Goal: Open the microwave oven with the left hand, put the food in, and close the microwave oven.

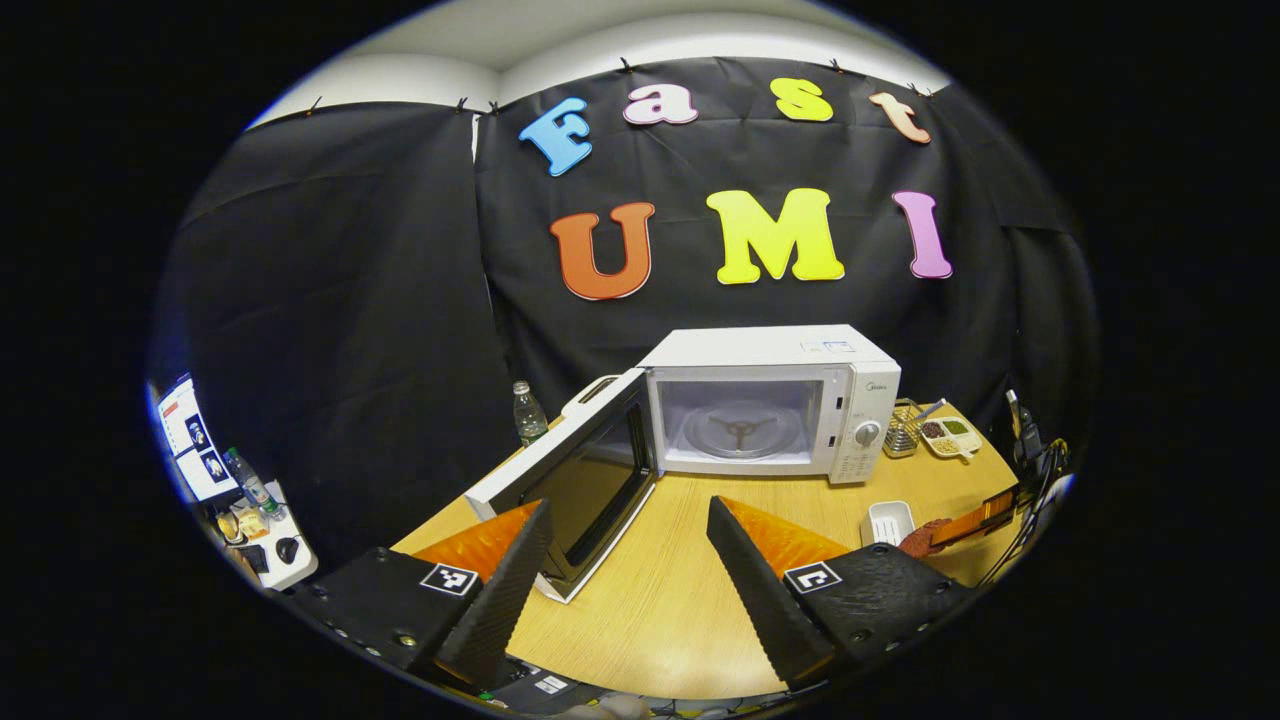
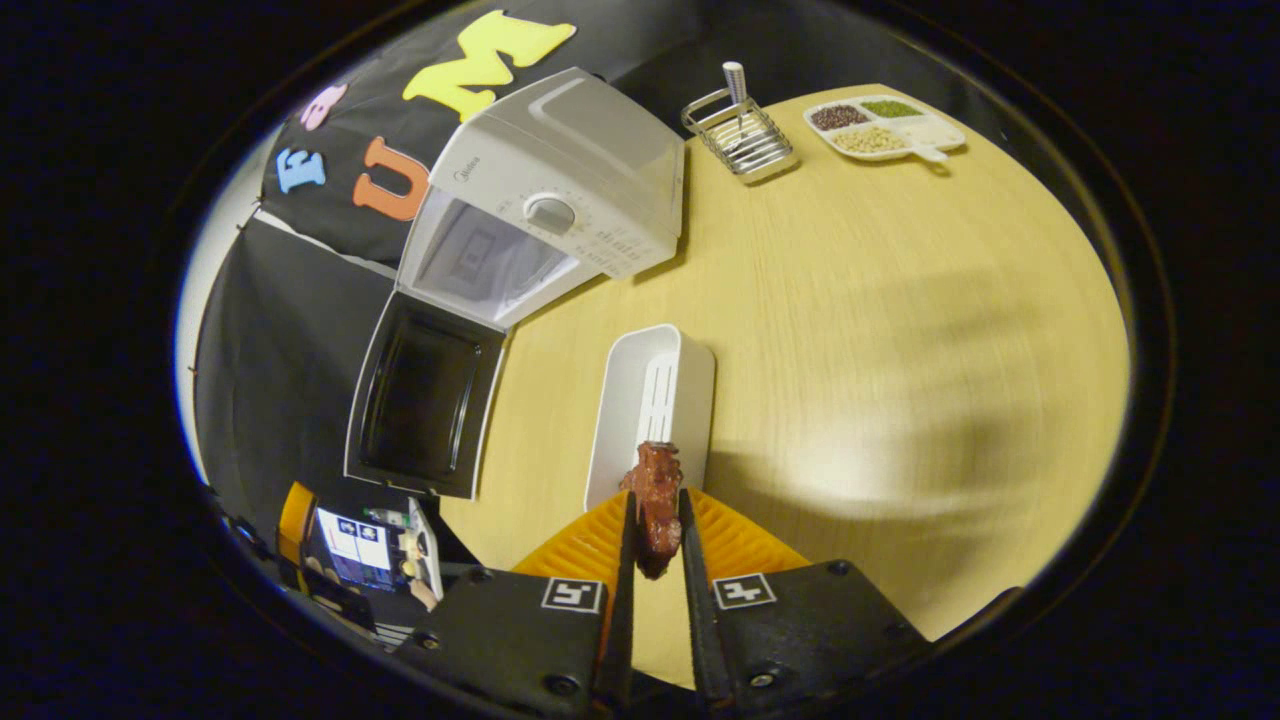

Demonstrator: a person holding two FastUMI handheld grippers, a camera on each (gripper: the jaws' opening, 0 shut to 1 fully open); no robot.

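So the door's already swung wide, which is the easy part done. Going left to right in the left gripper view: the microwave door (image 1: 570, 480) hangs open out over the table (image 1: 650, 610), and the left gripper (image 1: 628, 560) sits back from it with its fingers spread apart and nothing between them. Next comes the microwave (image 1: 770, 400), cavity bare, glass turntable (image 1: 741, 428) showing. Further right there's the white tray (image 1: 887, 520), and just past it the right gripper coming in with the food.

In the right gripper view the right gripper (image 2: 655, 540) is clamped on the piece of food (image 2: 655, 505), a reddish-brown chunk, held above the near end of the white tray (image 2: 650, 400), well apart from the microwave (image 2: 545, 190).

What I'd worry about: the chunk is pinched near the fingertips, so any wobble on the way over could let it slide out onto the table. Also the open door (image 2: 425, 400) sticks out on that side, so a sloppy approach could clip it or the cavity edge.
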